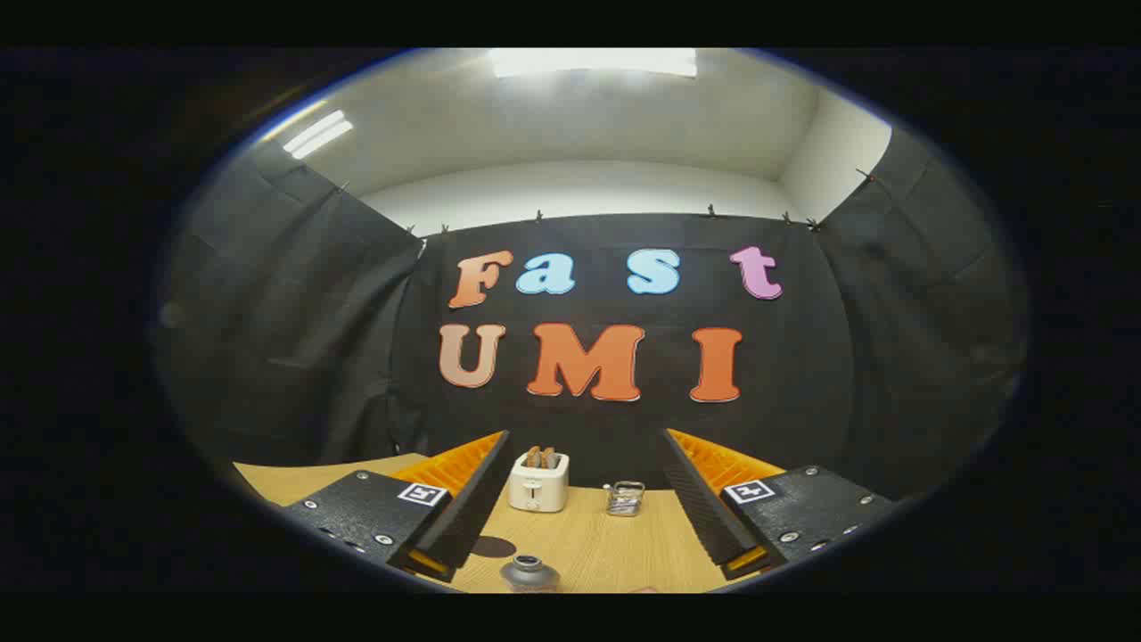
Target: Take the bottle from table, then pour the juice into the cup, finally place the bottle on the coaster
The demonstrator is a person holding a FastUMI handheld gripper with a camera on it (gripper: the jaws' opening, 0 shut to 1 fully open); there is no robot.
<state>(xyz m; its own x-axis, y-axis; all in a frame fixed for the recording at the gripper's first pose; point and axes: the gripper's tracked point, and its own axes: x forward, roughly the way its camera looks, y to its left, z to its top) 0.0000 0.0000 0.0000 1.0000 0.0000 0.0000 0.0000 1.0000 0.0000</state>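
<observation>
**Bottle cap right under the fingers, nothing grabbed**

Nearest thing is the bottle (529, 572) – only its grey cap and shoulders poke up, so it stands upright, long axis vertical, cap pointing up. It sits low between the fingers, closer to the left one. Gripper (584, 446) fingers are spread wide apart – touching nothing, holding nothing. A dark round coaster (493, 546) lies on the wooden table (606, 544) just beside the bottle. Beyond them, a white toaster (538, 481) with bread in it, and a small clear cup (625, 498) beside that.
</observation>
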